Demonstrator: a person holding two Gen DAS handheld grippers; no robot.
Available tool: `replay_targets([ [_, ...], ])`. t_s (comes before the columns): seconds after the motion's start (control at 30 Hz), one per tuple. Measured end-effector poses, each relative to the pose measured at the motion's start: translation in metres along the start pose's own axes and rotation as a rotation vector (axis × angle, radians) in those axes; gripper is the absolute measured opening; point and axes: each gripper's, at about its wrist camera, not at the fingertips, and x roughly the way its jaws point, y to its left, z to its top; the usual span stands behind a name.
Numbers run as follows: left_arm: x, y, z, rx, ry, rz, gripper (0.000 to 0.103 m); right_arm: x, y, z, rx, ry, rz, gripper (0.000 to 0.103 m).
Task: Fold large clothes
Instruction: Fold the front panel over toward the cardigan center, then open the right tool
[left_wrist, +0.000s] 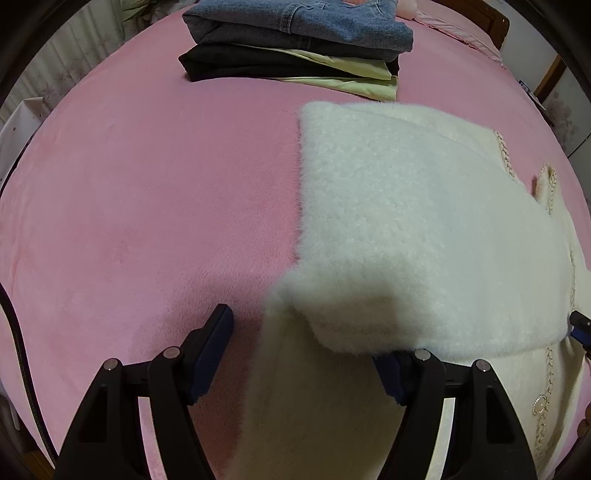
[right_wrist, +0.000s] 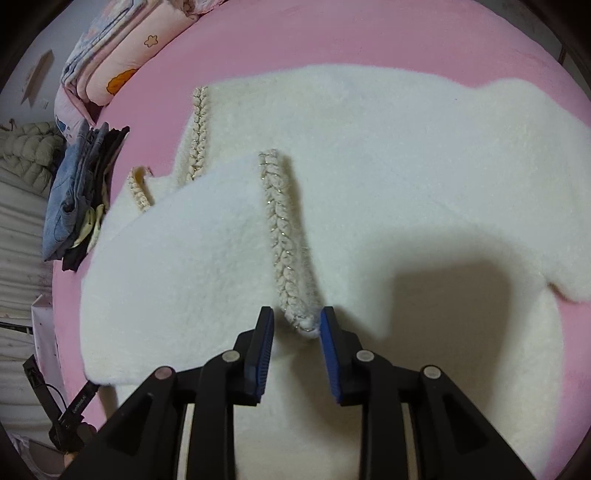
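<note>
A fluffy white cardigan (left_wrist: 406, 229) with braided trim lies on the pink bed (left_wrist: 147, 203), one side folded over the body. My left gripper (left_wrist: 303, 332) is open at the garment's near left edge; its right finger is partly hidden under the folded flap. In the right wrist view the cardigan (right_wrist: 369, 166) fills the middle. My right gripper (right_wrist: 297, 321) is open, its jaws on either side of the lower end of the braided trim (right_wrist: 280, 236) without closing on it.
A stack of folded clothes, denim on top, black and pale green below (left_wrist: 295, 40), sits at the far side of the bed; it also shows in the right wrist view (right_wrist: 77, 195). Folded quilts (right_wrist: 122, 55) lie beyond. The right gripper's tip shows at the left wrist view's right edge (left_wrist: 581, 325).
</note>
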Motion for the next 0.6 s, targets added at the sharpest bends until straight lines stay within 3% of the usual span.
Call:
replay_targets([
  [0.13,0.002,0.001,-0.002,-0.021,-0.013,0.015,0.074,0.012,0.007,-0.006,-0.049,0.004,-0.029,0.035],
  [0.17,0.001,0.001,-0.003,-0.027,-0.020,0.024,0.074,0.010,0.008,-0.006,-0.069,-0.003,-0.043,0.032],
  [0.2,-0.001,0.002,-0.004,-0.034,-0.033,0.040,0.073,0.008,0.009,-0.007,-0.090,-0.007,-0.083,0.014],
  [0.37,-0.009,0.006,-0.008,-0.050,-0.061,0.035,0.057,-0.031,0.011,-0.021,-0.072,-0.093,-0.035,0.014],
  [0.6,-0.011,0.010,-0.010,-0.070,-0.063,0.045,0.058,-0.022,0.007,-0.048,-0.082,-0.043,-0.116,0.014],
])
